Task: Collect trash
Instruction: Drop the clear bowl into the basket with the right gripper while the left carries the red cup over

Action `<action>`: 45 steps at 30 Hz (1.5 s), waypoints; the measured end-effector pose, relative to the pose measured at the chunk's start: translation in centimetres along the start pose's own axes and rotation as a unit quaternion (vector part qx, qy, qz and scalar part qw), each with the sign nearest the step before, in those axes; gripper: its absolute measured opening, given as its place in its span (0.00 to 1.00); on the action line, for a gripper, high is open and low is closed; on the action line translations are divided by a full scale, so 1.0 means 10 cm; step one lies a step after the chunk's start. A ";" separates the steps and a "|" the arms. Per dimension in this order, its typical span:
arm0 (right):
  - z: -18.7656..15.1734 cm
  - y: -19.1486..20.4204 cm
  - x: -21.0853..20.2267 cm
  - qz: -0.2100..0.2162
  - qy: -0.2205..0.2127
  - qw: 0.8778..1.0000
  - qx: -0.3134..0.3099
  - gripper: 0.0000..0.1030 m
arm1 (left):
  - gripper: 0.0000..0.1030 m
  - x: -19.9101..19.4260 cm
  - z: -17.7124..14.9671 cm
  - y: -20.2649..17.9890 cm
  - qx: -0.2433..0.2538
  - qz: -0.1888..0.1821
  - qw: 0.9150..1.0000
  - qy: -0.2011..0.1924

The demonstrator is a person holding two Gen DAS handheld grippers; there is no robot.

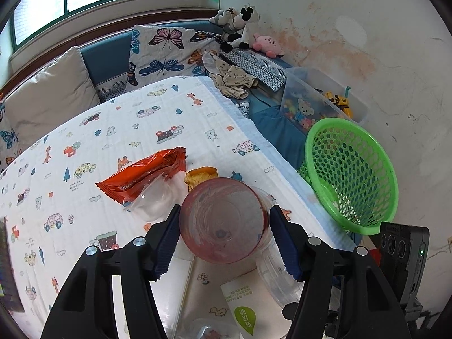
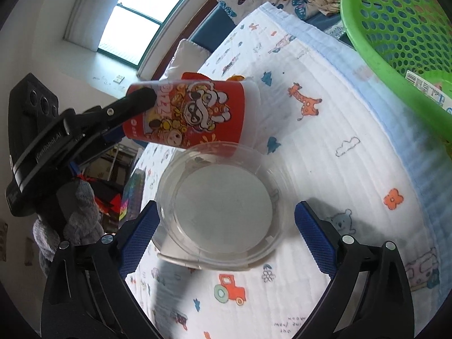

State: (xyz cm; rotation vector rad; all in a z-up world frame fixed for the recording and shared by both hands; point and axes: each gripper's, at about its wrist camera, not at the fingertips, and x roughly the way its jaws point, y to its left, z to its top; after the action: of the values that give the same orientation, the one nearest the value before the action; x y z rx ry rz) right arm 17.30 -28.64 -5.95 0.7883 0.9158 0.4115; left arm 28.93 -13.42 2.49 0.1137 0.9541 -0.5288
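The left gripper was clenched on a red printed paper cup, its blue pads pressing the cup's sides near the base, so the cup hung tilted clear of the white cartoon-print quilt, probably so it could be carried across to the green perforated plastic basket standing at the bed's edge. In the right wrist view that same cup was seen side-on, above and beyond a clear round plastic lid lying flat on the quilt. The right gripper stood released, its jaws spread wide to either side of the lid and not pressing it; it looked lined up to take the lid next. The basket already held a scrap of printed packaging. More trash remained on the quilt near the cup: an orange-red foil snack wrapper, a crumpled clear plastic bag and a yellowish piece of food.
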 end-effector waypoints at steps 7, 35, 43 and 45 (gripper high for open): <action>0.06 0.05 0.07 -0.001 -0.004 1.000 0.001 0.94 | 0.59 -0.01 0.00 0.00 0.001 -0.001 1.000 -0.001; 0.39 -0.43 -1.27 -0.120 -0.131 0.984 -0.036 0.89 | 0.58 -0.24 0.36 -0.63 0.039 -0.021 0.999 -0.028; 0.70 -0.89 -1.48 -0.201 -0.157 0.967 -0.026 0.91 | 0.58 -0.19 0.52 -1.02 0.060 -0.039 0.997 -0.030; 0.76 -0.97 -1.48 -0.226 -0.160 0.960 -0.032 0.91 | 0.58 -0.17 0.57 -1.13 0.067 -0.043 0.996 -0.031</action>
State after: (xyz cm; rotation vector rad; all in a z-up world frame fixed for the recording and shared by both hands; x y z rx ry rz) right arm 15.23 -47.50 -2.41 0.5427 0.7434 -0.0872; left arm 27.03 -24.39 8.74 0.1756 0.8651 -0.6727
